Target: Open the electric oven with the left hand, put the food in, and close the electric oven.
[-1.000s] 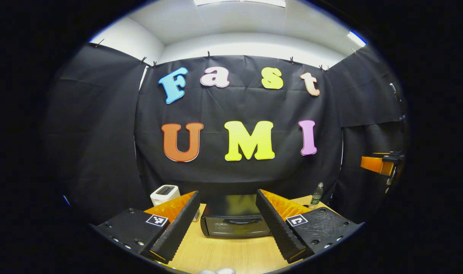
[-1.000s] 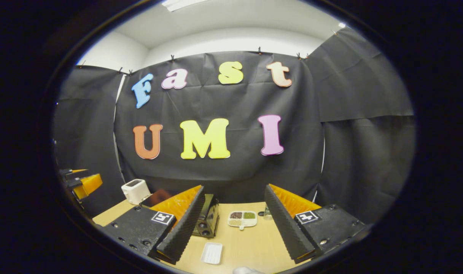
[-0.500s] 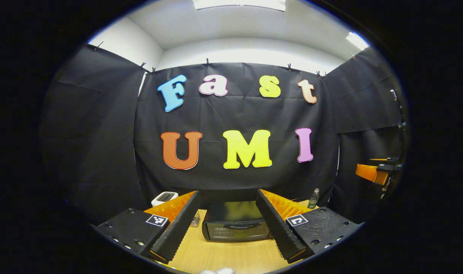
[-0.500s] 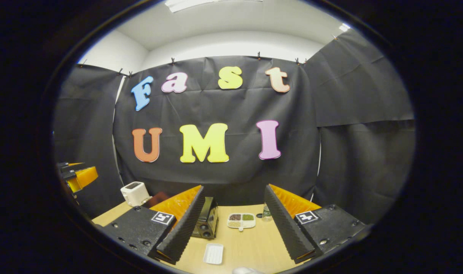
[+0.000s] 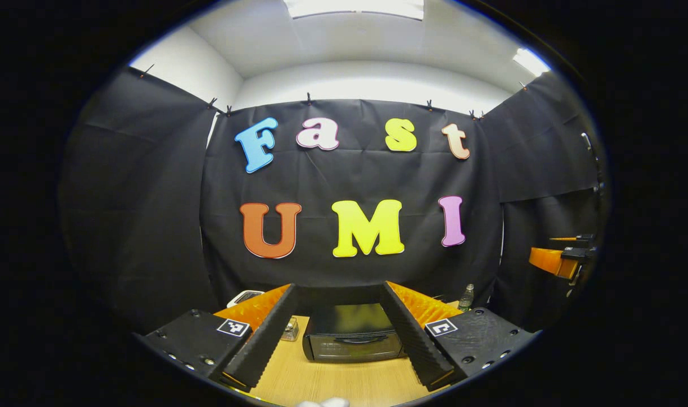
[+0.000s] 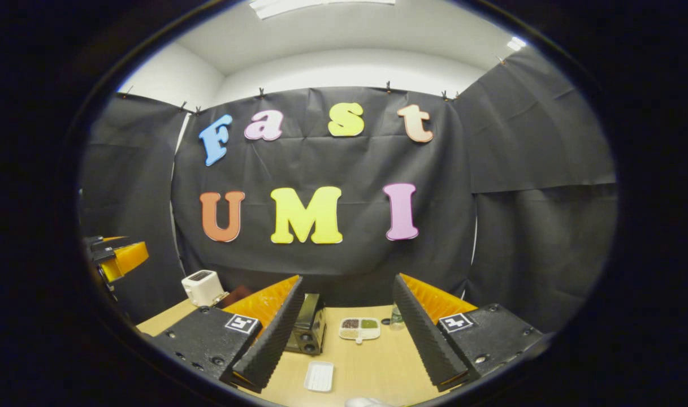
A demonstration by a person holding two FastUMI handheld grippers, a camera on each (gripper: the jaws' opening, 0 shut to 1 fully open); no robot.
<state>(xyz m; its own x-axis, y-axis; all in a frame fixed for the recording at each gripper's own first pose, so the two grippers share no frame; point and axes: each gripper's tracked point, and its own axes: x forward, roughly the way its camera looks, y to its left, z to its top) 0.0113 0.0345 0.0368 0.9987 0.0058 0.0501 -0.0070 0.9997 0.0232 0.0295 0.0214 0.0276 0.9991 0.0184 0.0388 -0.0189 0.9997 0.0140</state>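
A light wooden table (image 5: 332,381) stands inside a booth hung with black cloth, under a white ceiling with bright panel lights. In the left gripper view, the left gripper (image 5: 338,330) is held above the near part of the table with its jaws spread wide and nothing between them; the electric oven (image 5: 352,341) sits framed in the gap between the two fingers, farther back on the table, dark-bodied, its door shut and the curved handle across the front. Just left of the oven a small clear glass object (image 5: 290,329) stands by the inner edge of the left finger, and behind that finger the top of a white toaster (image 5: 243,297) peeks out. A clear bottle (image 5: 466,297) stands at the table's back right. At the far right edge of that view the other gripper is visible, well apart from the oven. In the right gripper view, the right gripper (image 6: 346,330) also has its jaws wide apart and empty. Between its fingers lie a small white rectangular tray (image 6: 319,376) close by and a divided white dish (image 6: 359,328) with dark, green and pale contents farther back; the oven appears at an angle behind its left finger. What counts as the food cannot be told for sure.
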